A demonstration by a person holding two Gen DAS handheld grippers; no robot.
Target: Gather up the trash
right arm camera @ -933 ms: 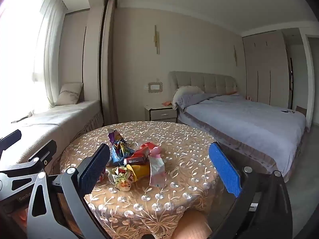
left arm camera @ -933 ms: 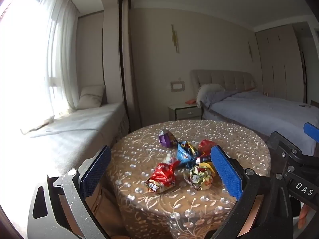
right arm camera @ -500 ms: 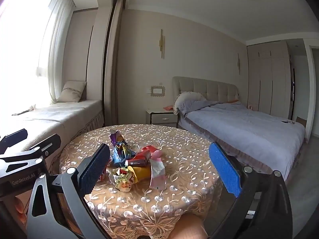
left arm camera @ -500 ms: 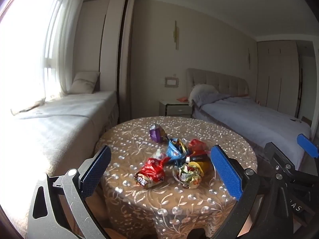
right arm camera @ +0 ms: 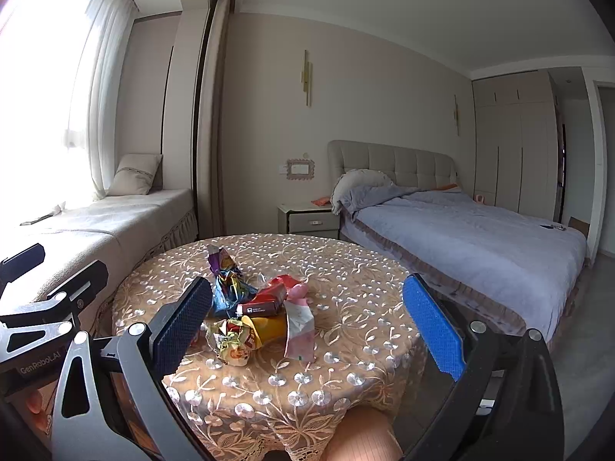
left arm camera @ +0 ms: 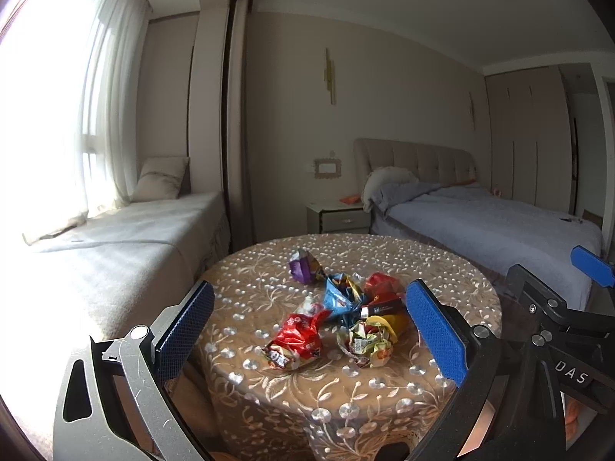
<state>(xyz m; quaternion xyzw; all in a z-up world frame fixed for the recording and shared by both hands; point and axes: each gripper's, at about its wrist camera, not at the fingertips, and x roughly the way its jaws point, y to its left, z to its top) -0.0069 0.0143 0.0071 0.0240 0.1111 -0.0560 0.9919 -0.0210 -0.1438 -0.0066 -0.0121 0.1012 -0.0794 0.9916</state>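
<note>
now both views sit steadier than a moment ago; left gripper (left arm camera: 307, 330) and right gripper (right arm camera: 307, 322) hang with jaws wide open, empty, short of the wrappers (left arm camera: 346, 307) heaped mid-tabletop (left arm camera: 442, 265); nothing collected yet.

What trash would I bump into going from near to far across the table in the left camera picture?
Red wrapper → blue wrapper → purple wrapper, all lying on the round table.
</note>
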